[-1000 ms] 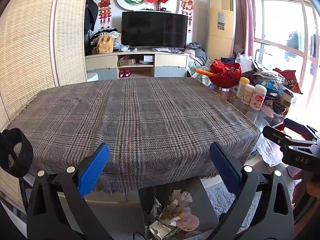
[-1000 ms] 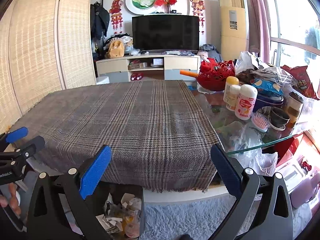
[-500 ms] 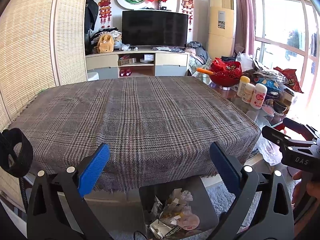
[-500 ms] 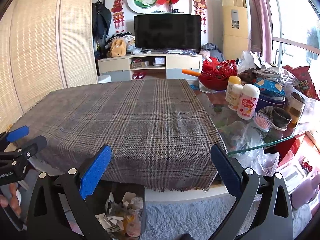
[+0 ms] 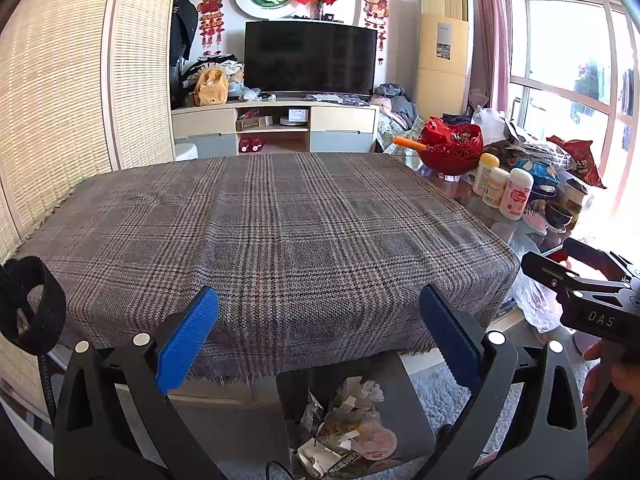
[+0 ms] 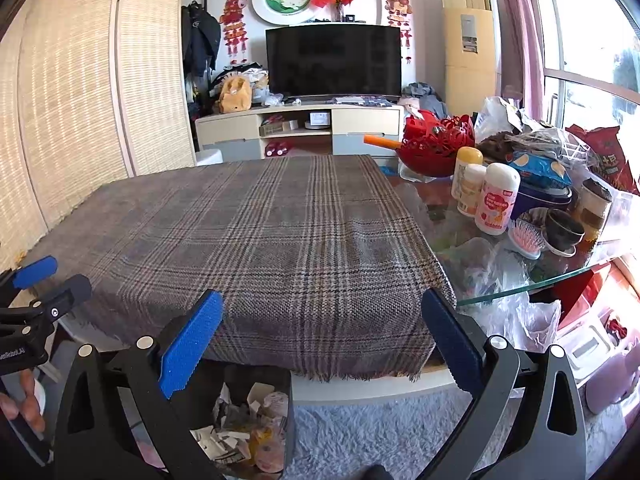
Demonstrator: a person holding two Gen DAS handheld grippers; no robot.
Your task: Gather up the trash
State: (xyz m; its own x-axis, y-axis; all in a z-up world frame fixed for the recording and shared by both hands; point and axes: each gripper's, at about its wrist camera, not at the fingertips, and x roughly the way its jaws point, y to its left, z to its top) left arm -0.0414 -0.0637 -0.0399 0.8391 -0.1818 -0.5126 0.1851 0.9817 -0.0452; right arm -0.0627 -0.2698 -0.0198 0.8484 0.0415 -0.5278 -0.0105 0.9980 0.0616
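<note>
Tongs in both hands stand spread wide with nothing between their blue pads. The left tongs hang at the near edge of the table, which is draped in a grey-brown plaid woven cloth. Directly below and just ahead of them, on the floor under the cloth's fringe, stands a dark square trash bin filled with crumpled white paper scraps and wrappers. The right tongs hover at the same table edge, with the bin below and to their left. Each pair shows at the side of the other's view, gripped by a hand. Beyond the right tongs, on the bare glass to the right of the cloth, stand three white plastic bottles, a pink hairbrush, a dark bowl, a red openwork basket and snack bags. Far ahead sits a black television on a low cream cabinet.
</note>
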